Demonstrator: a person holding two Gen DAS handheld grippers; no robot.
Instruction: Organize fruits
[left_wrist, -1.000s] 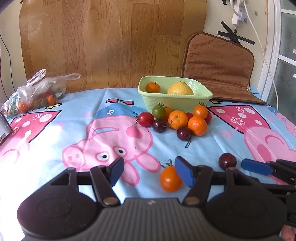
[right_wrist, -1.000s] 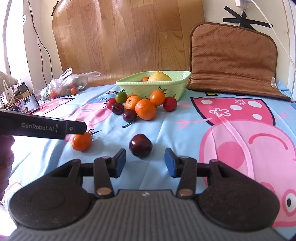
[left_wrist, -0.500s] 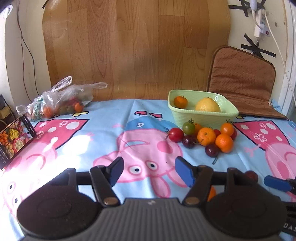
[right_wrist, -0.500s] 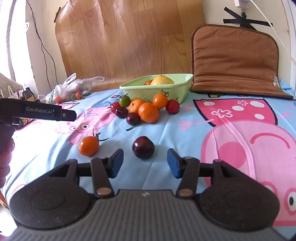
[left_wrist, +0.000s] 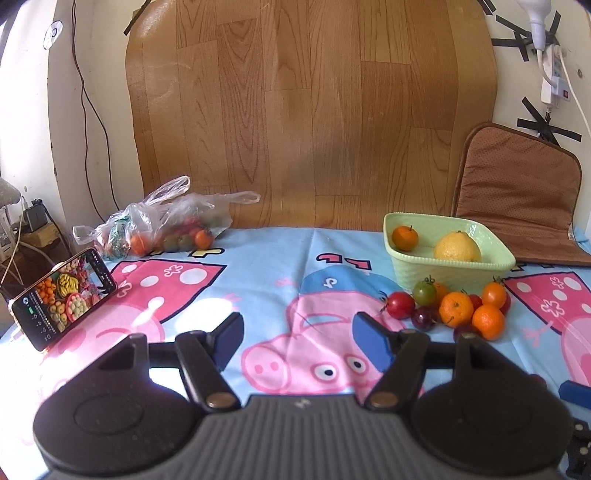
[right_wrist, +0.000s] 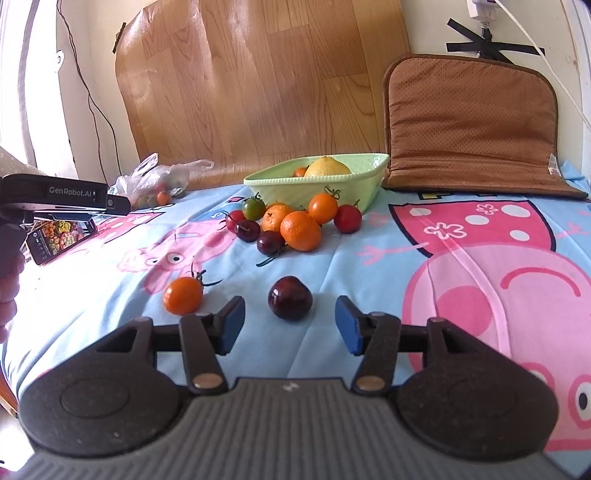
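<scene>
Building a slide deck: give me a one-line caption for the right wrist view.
Open right hand-held gripper faces a dark cherry on the cartoon tablecloth, green bowl behind.

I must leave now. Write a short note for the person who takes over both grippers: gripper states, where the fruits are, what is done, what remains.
Left gripper: open, empty, jaws just opened a little, over bare cloth.
Right gripper: open, empty, jaws just opened; a dark plum lies just ahead of its tips, untouched.
Bowl: holds a lemon and a small orange.
Loose: an orange tomato left of the plum, and a pile of fruits in front of the bowl.
A bag at the back holds more fruit.
Done: two fruits in the bowl. Left: all the loose ones; the plum is nearest.
</scene>
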